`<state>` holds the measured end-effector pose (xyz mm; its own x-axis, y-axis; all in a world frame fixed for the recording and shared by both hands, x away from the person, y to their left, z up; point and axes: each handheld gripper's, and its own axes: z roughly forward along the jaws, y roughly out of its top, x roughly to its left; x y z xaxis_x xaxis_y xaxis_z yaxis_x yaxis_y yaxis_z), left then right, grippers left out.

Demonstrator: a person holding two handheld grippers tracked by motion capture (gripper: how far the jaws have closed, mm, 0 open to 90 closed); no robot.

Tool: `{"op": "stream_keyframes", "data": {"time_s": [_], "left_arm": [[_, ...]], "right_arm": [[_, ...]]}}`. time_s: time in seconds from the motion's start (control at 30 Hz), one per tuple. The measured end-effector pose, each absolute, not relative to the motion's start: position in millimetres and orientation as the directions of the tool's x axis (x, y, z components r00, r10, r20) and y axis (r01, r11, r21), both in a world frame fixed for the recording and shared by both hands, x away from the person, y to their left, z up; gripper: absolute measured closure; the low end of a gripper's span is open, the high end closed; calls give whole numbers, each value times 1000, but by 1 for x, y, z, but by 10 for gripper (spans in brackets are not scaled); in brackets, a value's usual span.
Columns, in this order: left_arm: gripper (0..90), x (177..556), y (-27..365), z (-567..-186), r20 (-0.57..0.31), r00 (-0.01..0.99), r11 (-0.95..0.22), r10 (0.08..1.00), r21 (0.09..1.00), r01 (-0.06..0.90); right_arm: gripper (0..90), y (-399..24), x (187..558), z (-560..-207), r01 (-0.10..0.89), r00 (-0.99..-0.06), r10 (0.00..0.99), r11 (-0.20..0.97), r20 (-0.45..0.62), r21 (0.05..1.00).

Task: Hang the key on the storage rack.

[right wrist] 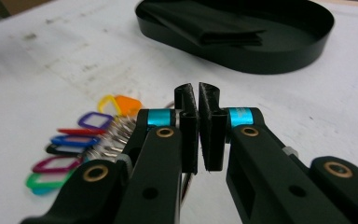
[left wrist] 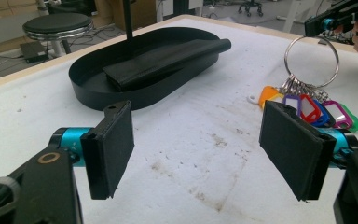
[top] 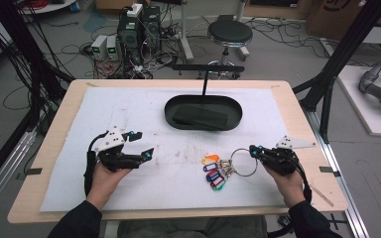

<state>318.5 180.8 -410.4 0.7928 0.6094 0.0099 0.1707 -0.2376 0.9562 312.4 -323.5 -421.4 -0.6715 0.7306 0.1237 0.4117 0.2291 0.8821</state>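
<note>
Bench under a stained white mat; black oval tray at the far middle holds a folded black item (what it is we cannot make out). Key-tag bunch lies right of centre, its big ring pointing toward the right gripper. We judge its fingers pinched on that ring; contact hidden. Left gripper gapes wide, empty, well apart from the tags.

Even, soft overhead light on my table, faint shadows, no glare — my right gripper sharp, black tray behind it blurred.
</note>
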Motion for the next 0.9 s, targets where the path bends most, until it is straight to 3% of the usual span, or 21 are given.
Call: {"op": "stream_keyframes", "data": {"time_s": [0.3, 0.57, 0.9], "left_arm": [[262, 318, 181, -411, 6, 797, -237, 604, 956, 173], [262, 318, 178, -412, 3, 803, -240, 597, 955, 175], [262, 317, 180, -412, 2, 800, -236, 600, 956, 175]], "right_arm": [[807, -308, 310, -423, 446, -718, 666, 217, 202, 868], [870, -314, 311, -421, 462, -710, 675, 234, 199, 855], [877, -315, 313, -404, 385, -759, 633, 253, 149, 888]]}}
